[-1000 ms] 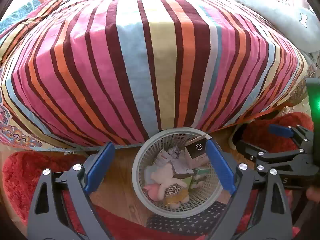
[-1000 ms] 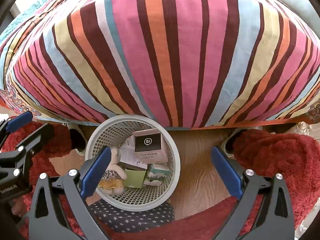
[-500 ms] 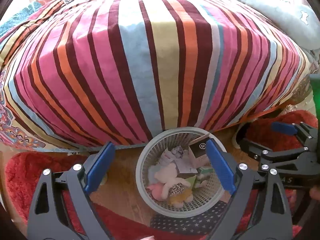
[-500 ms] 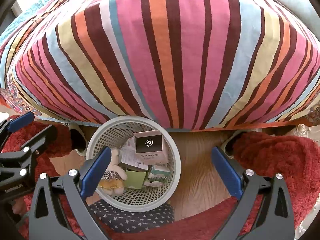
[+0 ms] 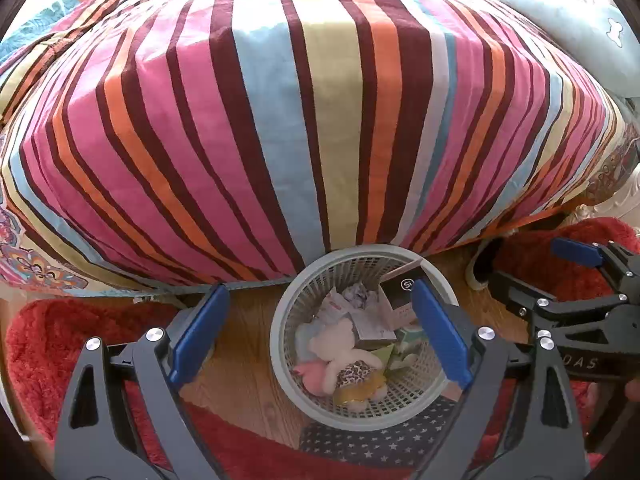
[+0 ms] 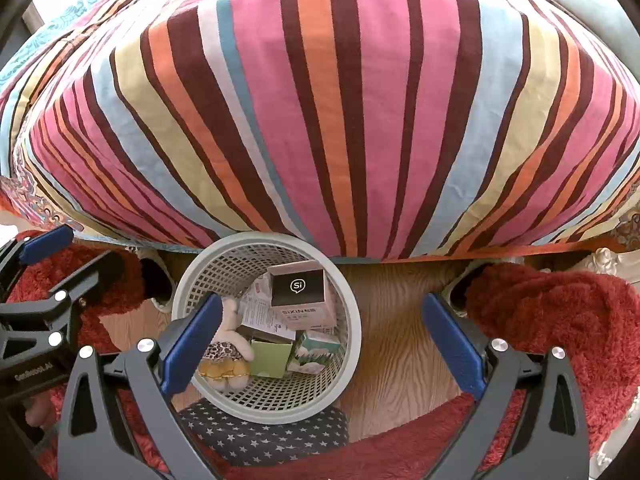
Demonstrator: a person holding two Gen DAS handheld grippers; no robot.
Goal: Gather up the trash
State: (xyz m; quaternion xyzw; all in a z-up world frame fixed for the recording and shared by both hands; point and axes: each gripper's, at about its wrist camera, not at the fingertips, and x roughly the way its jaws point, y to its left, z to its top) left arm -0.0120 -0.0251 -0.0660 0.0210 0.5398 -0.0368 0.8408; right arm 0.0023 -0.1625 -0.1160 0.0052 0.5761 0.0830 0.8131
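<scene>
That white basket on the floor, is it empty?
No. The basket holds a plush toy, boxes and paper.

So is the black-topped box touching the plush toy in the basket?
Apart. The right wrist view shows papers lying between the box and the plush toy inside the basket.

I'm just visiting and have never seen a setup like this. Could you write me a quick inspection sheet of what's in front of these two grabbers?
Surface: wooden floor with red shaggy rugs beside a bed under a striped cover.
Job's things: white mesh basket on the floor holds a black-topped box, a green carton, papers and a plush toy.
Clutter: star-patterned cushion below the basket.
Grippers: left gripper and right gripper both open, empty.
Cables: nothing seen.
Surroundings: pale blue pillow on the bed.
</scene>
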